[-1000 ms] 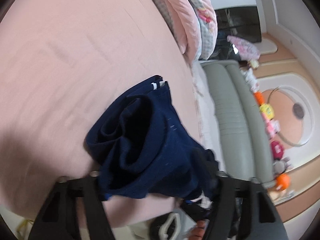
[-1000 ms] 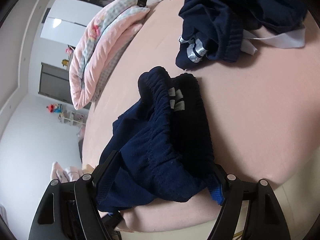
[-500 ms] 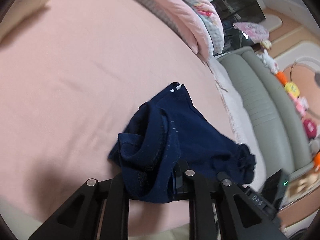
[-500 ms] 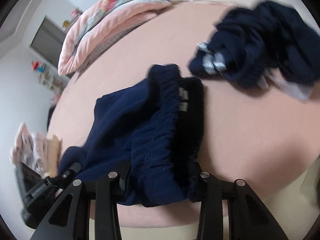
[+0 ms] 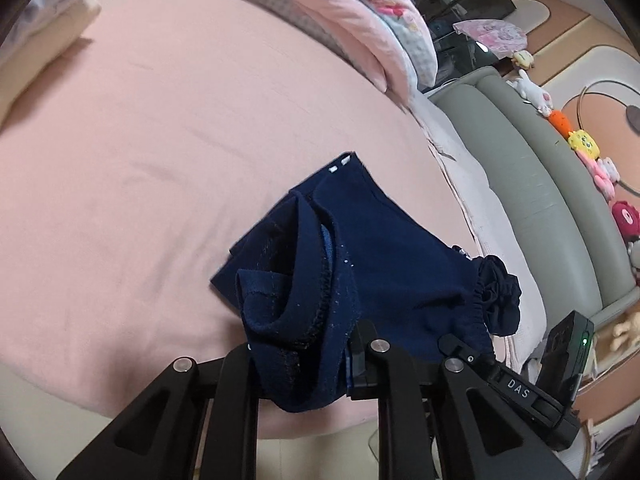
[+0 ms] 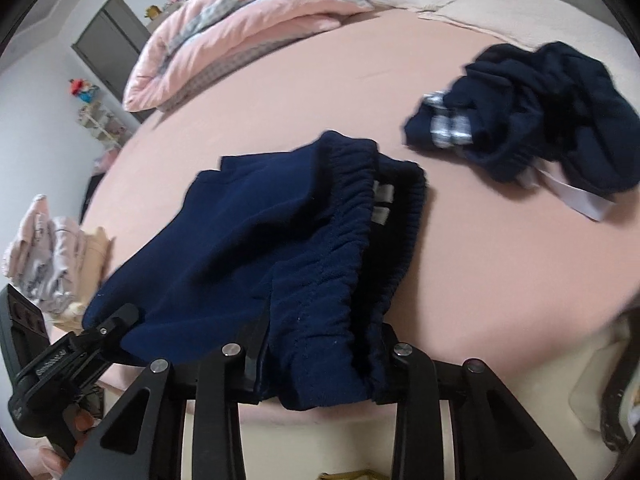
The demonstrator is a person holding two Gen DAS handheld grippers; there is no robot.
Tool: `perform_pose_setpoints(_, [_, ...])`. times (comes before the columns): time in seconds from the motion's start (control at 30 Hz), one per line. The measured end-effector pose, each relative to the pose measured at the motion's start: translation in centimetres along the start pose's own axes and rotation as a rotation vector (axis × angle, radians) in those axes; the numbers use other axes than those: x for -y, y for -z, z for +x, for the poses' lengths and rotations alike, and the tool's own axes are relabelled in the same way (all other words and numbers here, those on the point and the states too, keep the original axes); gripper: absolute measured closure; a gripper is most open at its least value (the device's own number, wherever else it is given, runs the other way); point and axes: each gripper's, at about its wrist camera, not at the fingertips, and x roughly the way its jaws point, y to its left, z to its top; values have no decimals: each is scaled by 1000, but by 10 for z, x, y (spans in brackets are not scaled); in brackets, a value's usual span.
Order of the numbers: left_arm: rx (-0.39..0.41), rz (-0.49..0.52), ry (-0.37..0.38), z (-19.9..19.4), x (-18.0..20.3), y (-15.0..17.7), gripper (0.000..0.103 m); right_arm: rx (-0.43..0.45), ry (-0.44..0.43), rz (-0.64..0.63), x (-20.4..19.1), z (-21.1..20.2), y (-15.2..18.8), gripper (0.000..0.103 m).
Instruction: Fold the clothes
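Here, the left gripper (image 5: 304, 354) is clenched on the hem end of the navy shorts (image 5: 384, 248); the right gripper (image 6: 320, 356) is closing on the gathered waistband, which is pinched between its jaws; the shorts are spread between them at the near edge of the pink bed (image 6: 280, 80); a second navy garment (image 6: 532, 112) is crumpled further right; folded pink quilts (image 6: 240, 28) are stacked at the far side.
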Motion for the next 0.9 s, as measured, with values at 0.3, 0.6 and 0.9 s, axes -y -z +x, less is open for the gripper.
perform_pose_setpoints(0.3, [-110,-61,61,11,-16,-14,77,3,8,75,5,7,3,70])
perform_pose_setpoints(0.6, [-145,54,-46,0,-6,-14,67,-24,-24,50,6,6,1,64])
perform_pose_setpoints(0.9, [-72,172,-251,-37,-5,-23,21,47,99,-143,-6,-28,-6,33])
